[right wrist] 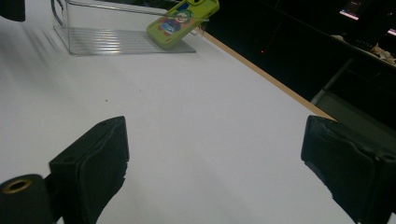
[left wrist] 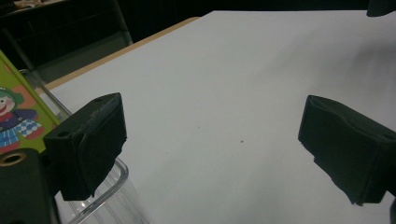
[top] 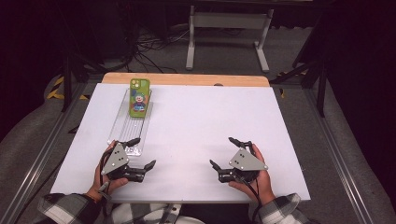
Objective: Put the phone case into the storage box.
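The green phone case (top: 139, 97) looks like glossy plastic with a printed cartoon, the tray (top: 122, 133) under it is clear ribbed plastic, the table top (top: 210, 126) is matt smooth white with a wooden far edge, and both grippers' pads (left wrist: 95, 140) look matt, rubbery black.

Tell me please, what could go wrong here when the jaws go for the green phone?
The green phone leans tilted on the far end of the clear tray, so a push may topple it or make it slide. The tray looks light and may shift. The left gripper sits right beside the tray's near end and could bump it.
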